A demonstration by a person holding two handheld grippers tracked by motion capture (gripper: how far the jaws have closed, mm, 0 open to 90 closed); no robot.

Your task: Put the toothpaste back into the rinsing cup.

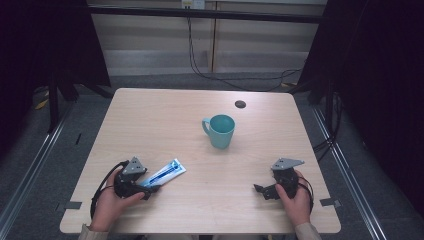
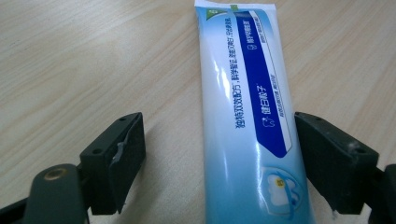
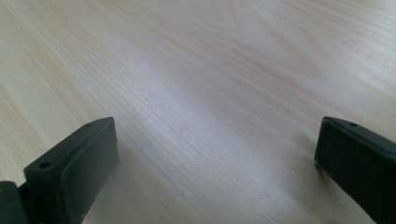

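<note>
At the near left of the pale wooden table [image 1: 165,115], the left gripper [image 1: 148,189], a black two-jaw tool with a grey three-cornered plate on top, rested low on the surface in the person's left hand [image 1: 111,200]. Its jaws stood wide apart around the near end of a flat blue-and-white toothpaste tube [image 1: 164,173]. From the left gripper's own view, the tube [image 2: 250,121] lay flat on the wood between the jaws, running away from the camera with its crimped end farthest off. The jaw on the right of that view sat just beside the tube's edge, while the jaw on the left stood well clear with bare wood between; whether the nearer jaw actually touched the tube could not be told. Nothing was clamped.

At the near right, the right gripper [image 1: 260,189], of the same black build, sat on the table in the person's right hand [image 1: 296,200], well apart from the tube. Its own view showed both jaws spread wide over bare wood grain [image 3: 210,93], holding nothing.

Farther out, near the table's middle and slightly right, a teal ceramic mug [image 1: 220,131] stood upright with its handle turned left. Beyond it, close to the far edge, lay a small dark round disc [image 1: 240,104].
</note>
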